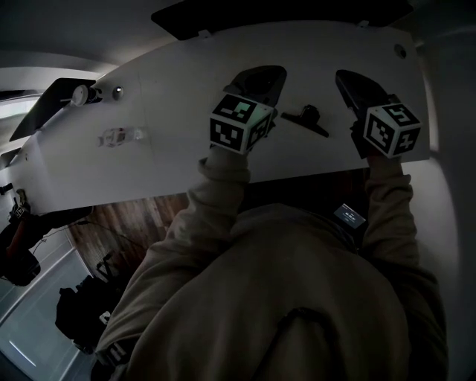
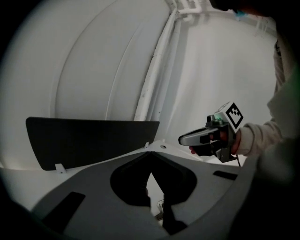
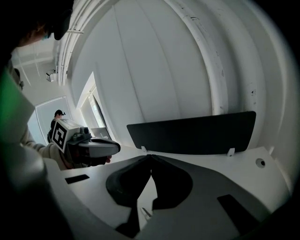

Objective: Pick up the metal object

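Observation:
A small dark metal object (image 1: 305, 117) lies on the white table (image 1: 178, 156), between my two grippers and clear of both. My left gripper (image 1: 262, 77) hovers just left of it, jaws shut with nothing in them; in the left gripper view its tips (image 2: 150, 153) meet. My right gripper (image 1: 346, 80) is just right of the object, also shut and empty, its tips (image 3: 151, 156) touching. Each gripper view shows the other gripper (image 2: 206, 136) (image 3: 89, 147) held in a hand. The gripper bodies hide most of the object in both gripper views.
A black divider panel (image 1: 282, 11) (image 2: 89, 140) (image 3: 192, 133) stands along the table's far edge. A clear item (image 1: 119, 136) and two small round things (image 1: 80, 94) lie at the far left. A cable hole (image 1: 400, 50) sits at the far right corner.

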A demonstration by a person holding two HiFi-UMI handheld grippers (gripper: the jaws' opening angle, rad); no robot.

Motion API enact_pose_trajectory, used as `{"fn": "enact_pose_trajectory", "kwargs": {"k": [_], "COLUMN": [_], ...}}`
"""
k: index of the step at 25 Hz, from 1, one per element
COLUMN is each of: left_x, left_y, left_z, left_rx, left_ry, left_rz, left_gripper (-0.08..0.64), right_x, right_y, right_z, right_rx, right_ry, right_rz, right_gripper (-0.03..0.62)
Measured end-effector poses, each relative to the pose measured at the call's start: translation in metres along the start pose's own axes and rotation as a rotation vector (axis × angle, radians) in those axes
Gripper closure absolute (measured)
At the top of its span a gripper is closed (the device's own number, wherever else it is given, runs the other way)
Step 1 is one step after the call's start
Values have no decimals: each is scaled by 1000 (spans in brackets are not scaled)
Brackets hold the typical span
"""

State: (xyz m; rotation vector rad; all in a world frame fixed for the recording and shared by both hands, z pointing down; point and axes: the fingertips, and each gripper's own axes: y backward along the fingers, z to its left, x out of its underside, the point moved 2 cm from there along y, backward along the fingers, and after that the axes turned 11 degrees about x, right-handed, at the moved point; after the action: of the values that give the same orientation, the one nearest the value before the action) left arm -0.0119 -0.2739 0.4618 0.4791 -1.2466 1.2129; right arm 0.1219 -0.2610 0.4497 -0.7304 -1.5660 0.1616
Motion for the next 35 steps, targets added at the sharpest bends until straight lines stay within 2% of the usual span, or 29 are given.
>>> {"fn": "enact_pose_trajectory", "kwargs": {"k": [10, 22, 35], "left_x": [50, 93, 148], "left_y": [-19, -35, -52], "left_z": [-3, -1, -5], "left_rx": [35, 59, 91], "left_ry": [64, 114, 183], "left_rz": [59, 101, 171], "left_gripper": [565, 565, 565], "right_x": [54, 116, 180], "right_y": [-13, -21, -35], "right_z": [-8, -9, -13], "right_rx": [3, 14, 14], "right_ry": [-48, -100, -178], "right_rz": [74, 176, 242], "right_gripper": [572, 571, 569]}}
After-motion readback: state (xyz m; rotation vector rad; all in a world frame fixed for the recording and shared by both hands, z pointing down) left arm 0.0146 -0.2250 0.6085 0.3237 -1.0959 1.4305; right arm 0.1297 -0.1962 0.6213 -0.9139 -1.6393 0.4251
